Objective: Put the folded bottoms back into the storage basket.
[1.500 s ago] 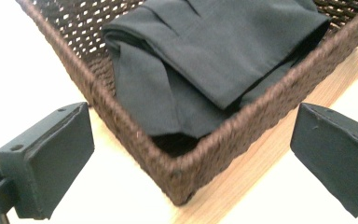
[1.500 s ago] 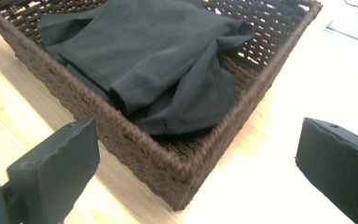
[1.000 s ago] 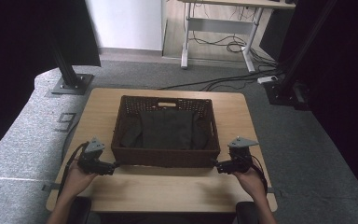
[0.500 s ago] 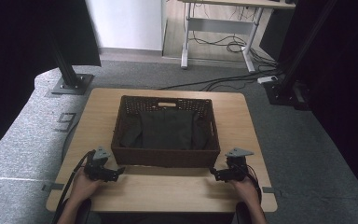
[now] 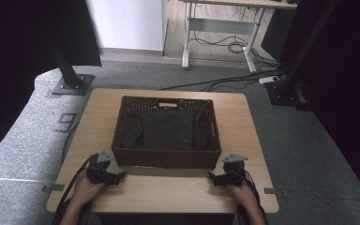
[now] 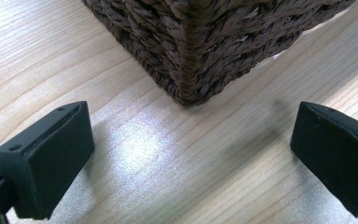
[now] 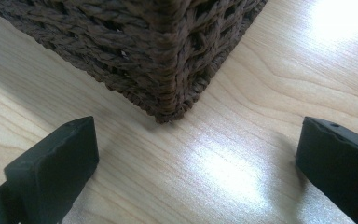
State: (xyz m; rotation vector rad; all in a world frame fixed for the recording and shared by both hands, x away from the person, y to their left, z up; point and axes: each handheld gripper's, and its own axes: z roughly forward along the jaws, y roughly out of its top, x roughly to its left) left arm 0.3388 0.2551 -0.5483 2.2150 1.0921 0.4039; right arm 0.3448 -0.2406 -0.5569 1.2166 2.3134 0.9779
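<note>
A dark brown woven basket (image 5: 164, 158) stands in the middle of the wooden table (image 5: 168, 192), with a dark cloth (image 5: 166, 130) lying inside it. My left gripper (image 5: 120, 176) rests low over the table just off the basket's near left corner (image 6: 193, 70), jaws wide apart and empty. My right gripper (image 5: 212, 177) sits by the near right corner (image 7: 168, 88), also open with nothing between its jaws. In both gripper views the basket corner is a short way beyond the jaws, not touched.
A strip of bare tabletop runs along the front edge between my two hands. Black stand bases (image 5: 72, 84) and cables (image 5: 225, 44) lie on the grey floor beyond the table. A desk frame (image 5: 215, 28) stands at the back.
Both grippers have drawn back from the basket's sides toward the table's front edge and dropped lower. The basket has stayed in place.
</note>
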